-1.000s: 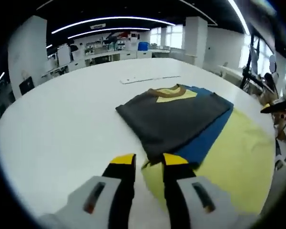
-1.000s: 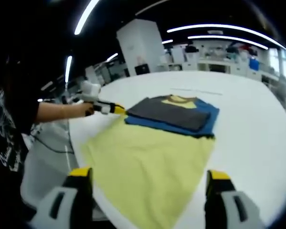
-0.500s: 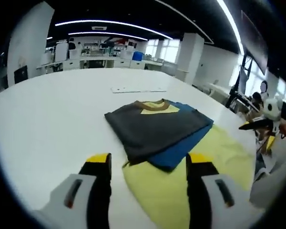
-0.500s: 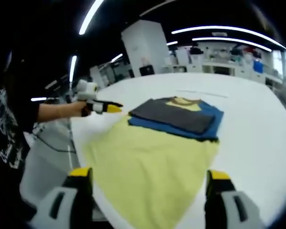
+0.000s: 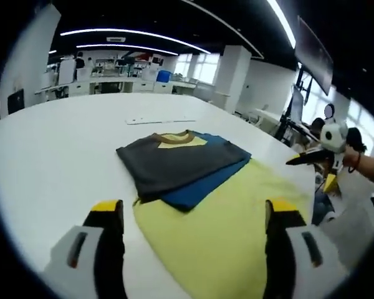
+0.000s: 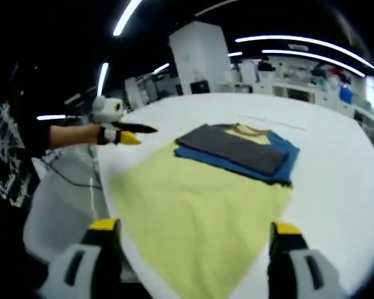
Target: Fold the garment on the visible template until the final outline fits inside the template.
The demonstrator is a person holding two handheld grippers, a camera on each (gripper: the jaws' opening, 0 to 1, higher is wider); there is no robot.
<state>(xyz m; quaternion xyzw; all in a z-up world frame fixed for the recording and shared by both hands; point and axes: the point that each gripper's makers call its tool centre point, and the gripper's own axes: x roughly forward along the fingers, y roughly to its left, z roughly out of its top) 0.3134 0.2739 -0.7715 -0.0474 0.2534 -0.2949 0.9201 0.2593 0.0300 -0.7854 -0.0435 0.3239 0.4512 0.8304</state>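
The garment (image 5: 177,161) is folded into a dark grey and blue rectangle with a brown collar. It lies flat on the far end of the yellow template (image 5: 237,218). My left gripper (image 5: 193,215) is open wide above the template's near edge, short of the garment and holding nothing. The right gripper (image 5: 306,164) hovers in a hand off the template's right side. In the right gripper view, the garment (image 6: 237,146) rests on the template (image 6: 193,205). My right gripper (image 6: 193,230) is open over the template's near end. The left gripper (image 6: 140,134) hangs beyond the template's left corner.
Everything sits on a large white round table (image 5: 50,149). A thin white strip (image 5: 159,121) lies beyond the garment. The table's edge runs close by the template (image 6: 106,187), where a person (image 6: 12,174) stands. Lab benches line the far wall.
My left gripper's jaws have spread from narrow to wide and drawn back from the garment's near corner. The right gripper has stayed open; the garment has not moved.
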